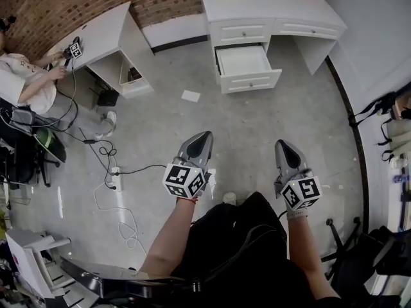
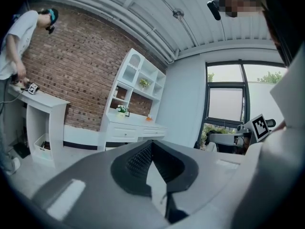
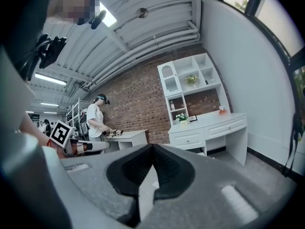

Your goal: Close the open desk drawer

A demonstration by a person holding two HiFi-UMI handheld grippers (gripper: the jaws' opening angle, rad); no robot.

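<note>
While both grippers hang well short of it, the open drawer (image 1: pixel 247 66) sits at upper centre of the head view. It is the lower one in the left stack of the white desk (image 1: pixel 270 8), pulled out toward the camera. The top drawer (image 1: pixel 243 31) above it is flush.

Grey floor (image 1: pixel 257 120) lies between the drawer and the grippers. A paper scrap (image 1: pixel 191 95) lies on it, left of the drawer and below it in frame.

Left gripper (image 1: pixel 205 135) is at lower centre, with right gripper (image 1: pixel 281 144) just right of it. Both tips point up-frame toward the desk and touch nothing.

- **Left gripper view:** the left gripper (image 2: pixel 151 144) has its jaw tips pressed together with nothing between them. The desk (image 2: pixel 128 128) and its shelf unit (image 2: pixel 138 80) are at centre left.
- **Right gripper view:** the right gripper (image 3: pixel 152 147) is likewise closed and empty. The desk (image 3: pixel 209 128) is at centre right.

Upper left of the head view: a second white desk (image 1: pixel 103 34) against the brick wall (image 1: pixel 64 2), with a person (image 1: pixel 22 76) at it. A power strip (image 1: pixel 115 175) with cables is on the floor below.
</note>
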